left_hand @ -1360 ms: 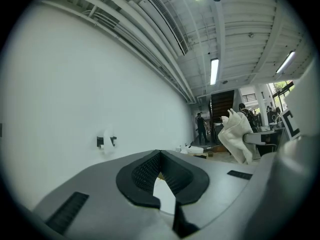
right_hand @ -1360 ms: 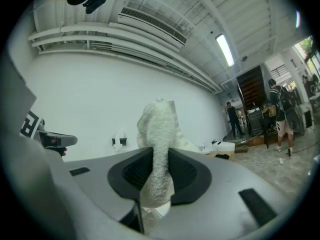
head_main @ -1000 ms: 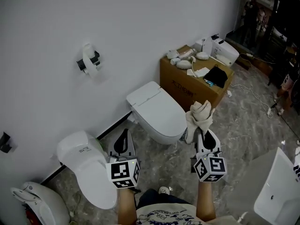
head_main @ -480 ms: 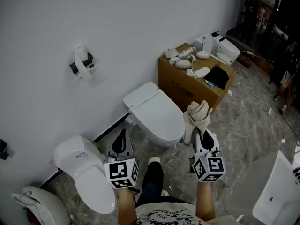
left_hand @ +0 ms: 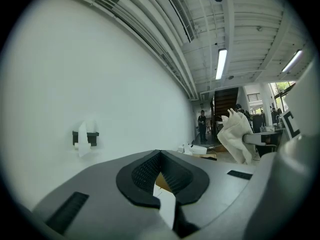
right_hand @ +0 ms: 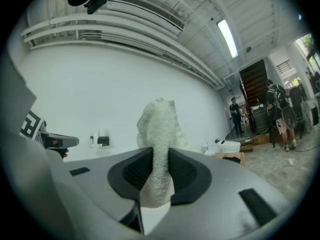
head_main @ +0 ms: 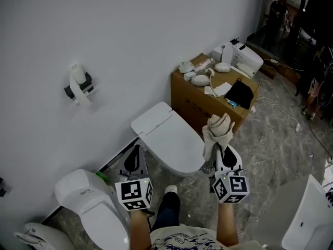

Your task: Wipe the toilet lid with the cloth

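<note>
Head view is showing a white wall point(head_main: 130, 30) rising behind the toilet point(head_main: 182, 163), whose toilet lid point(head_main: 166, 134) is lying closed. A cardboard box point(head_main: 197, 100) is standing just beside the toilet's far right. The left gripper point(head_main: 137, 152) is hovering at the toilet's near left, jaws pressed together on nothing. The right gripper point(head_main: 227, 155) is hovering at the toilet's near right, jaws clenching the cloth point(head_main: 218, 129), which is bunching up past the jaws, beside the toilet and off the lid.
</note>
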Tool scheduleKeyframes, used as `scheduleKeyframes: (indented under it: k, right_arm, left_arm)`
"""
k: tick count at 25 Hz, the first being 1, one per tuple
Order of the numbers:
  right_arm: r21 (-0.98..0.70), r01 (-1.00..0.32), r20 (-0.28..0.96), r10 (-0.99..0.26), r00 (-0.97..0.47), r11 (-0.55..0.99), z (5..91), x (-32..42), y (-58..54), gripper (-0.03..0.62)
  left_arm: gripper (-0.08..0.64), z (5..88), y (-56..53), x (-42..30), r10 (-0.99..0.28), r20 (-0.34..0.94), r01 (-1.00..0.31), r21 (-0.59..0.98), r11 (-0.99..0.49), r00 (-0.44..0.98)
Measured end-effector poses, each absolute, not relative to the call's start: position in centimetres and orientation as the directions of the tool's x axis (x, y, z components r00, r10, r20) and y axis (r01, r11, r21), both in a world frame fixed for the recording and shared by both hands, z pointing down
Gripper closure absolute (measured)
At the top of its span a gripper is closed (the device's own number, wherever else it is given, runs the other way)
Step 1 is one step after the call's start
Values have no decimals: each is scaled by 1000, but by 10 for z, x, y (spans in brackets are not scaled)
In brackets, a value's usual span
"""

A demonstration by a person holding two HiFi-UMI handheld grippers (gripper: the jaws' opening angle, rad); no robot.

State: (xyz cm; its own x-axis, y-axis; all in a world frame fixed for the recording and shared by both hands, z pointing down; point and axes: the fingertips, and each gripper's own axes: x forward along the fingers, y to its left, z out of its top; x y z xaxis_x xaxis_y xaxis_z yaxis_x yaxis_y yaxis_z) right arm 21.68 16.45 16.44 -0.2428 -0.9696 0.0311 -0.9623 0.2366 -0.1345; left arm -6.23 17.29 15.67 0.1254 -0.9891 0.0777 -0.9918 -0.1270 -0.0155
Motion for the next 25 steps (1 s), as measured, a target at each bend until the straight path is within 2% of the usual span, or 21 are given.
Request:
scheduleKeyframes:
  k: [15,25]
  right_arm:
    - [-116,-974,59,-977,-204,196,175,172,-50,509]
    - [-112,-978,101,-977,-185,174,197,151,-130,509]
  left_arm:
    - [557,167,-55,-112,-982,93,-986,-16,-165,163]
    - [557,192,-142,-133,-974,133,-983,2,-183,181]
